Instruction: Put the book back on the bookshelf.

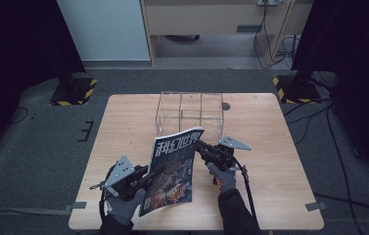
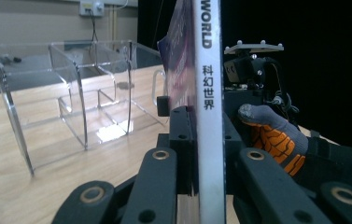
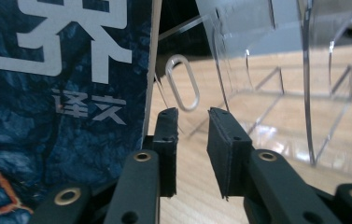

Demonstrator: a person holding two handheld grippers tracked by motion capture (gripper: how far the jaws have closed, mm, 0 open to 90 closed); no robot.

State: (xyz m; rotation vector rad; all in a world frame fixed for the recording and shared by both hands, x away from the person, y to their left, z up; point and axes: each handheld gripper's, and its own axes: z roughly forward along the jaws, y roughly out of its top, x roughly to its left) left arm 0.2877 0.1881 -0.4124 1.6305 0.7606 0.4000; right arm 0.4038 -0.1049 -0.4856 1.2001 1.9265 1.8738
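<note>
A magazine [image 1: 172, 171] with a dark illustrated cover and white Chinese title is held tilted above the wooden table [image 1: 270, 147]. My left gripper [image 1: 150, 175] is shut on its lower left edge; in the left gripper view the white spine [image 2: 208, 116] stands clamped between the jaws. My right gripper [image 1: 199, 145] sits at the magazine's upper right edge. In the right gripper view the jaws [image 3: 192, 116] stand apart with nothing between them, and the cover [image 3: 61, 93] lies just outside the left jaw. A clear acrylic organizer [image 1: 192, 115] stands right behind.
The organizer [image 2: 71, 93] has several open compartments and an oval handle slot [image 3: 183, 84]. Gloved hands hold both grippers; the right one [image 2: 276, 135] appears beyond the spine. Black stands with hazard-striped bases [image 1: 74, 90] flank the table's far corners, with cables on the floor.
</note>
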